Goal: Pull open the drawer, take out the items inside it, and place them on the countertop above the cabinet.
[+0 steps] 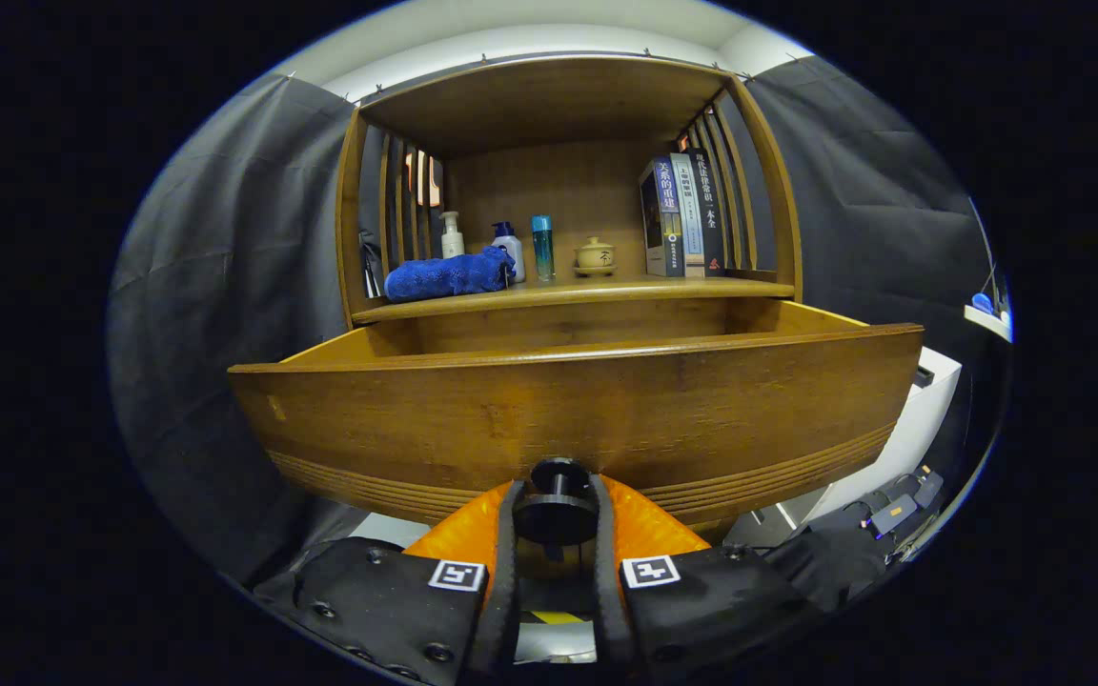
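The wooden drawer [568, 419] stands pulled out toward me, its front panel close ahead of the fingers. A round dark knob [556, 510] on that panel sits between my fingers, and my gripper [556, 514] is shut on it. The drawer's inside is hidden behind the front panel. Above the drawer lies the wooden countertop [606, 292] of the cabinet. A rolled blue cloth [447, 274] rests on its left part.
On the countertop stand a white pump bottle [452, 235], a white bottle with a blue cap [509, 250], a teal bottle [542, 248], a small ceramic jar [595, 255] and several upright books [682, 217]. A white box [902, 438] and cables lie low to the right.
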### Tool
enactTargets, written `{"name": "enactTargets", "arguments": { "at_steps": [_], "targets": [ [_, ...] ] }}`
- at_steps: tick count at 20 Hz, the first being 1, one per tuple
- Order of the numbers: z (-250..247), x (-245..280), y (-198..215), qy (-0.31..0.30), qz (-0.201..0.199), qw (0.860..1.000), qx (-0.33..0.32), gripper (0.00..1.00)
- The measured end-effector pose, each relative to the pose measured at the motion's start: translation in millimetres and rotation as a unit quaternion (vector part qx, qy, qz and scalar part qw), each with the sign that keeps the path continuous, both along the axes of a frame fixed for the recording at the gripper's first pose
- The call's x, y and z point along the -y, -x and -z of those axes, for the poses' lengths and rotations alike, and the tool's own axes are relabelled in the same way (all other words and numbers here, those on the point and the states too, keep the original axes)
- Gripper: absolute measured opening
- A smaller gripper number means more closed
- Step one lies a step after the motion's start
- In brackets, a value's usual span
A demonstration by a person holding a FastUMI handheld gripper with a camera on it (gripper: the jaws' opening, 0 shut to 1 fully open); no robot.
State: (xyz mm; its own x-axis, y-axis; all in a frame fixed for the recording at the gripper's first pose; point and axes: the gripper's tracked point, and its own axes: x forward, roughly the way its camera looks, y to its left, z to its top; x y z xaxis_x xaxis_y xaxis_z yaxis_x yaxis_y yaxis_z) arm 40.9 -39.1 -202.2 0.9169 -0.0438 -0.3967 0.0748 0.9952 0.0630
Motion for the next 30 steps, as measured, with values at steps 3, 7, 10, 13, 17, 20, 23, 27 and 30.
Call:
{"name": "enactTargets", "arguments": {
  "at_steps": [3,7,10,13,17,20,23,27,30],
  "targets": [
    [3.7,-0.5,6.1,0.009,-0.005,1.0,-0.004,0.39],
    [3.4,0.3,6.6,0.016,-0.007,1.0,0.0,0.4],
    [3.4,0.2,5.9,0.014,-0.009,1.0,0.002,0.44],
    [0.8,-2.7,6.4,0.013,-0.011,1.0,0.007,0.5],
    [1.0,-14.1,9.4,0.017,-0.03,0.999,0.005,0.64],
    [-3.2,-21.0,12.2,0.015,-0.042,0.999,0.008,0.78],
    [-24.4,-22.7,14.9,0.011,-0.047,0.998,0.027,0.92],
    [-78.5,-23.8,16.7,0.007,-0.062,0.995,0.072,0.97],
    [-140.4,-27.6,-5.8,0.004,-0.085,0.991,0.102,0.97]
  ]
}}
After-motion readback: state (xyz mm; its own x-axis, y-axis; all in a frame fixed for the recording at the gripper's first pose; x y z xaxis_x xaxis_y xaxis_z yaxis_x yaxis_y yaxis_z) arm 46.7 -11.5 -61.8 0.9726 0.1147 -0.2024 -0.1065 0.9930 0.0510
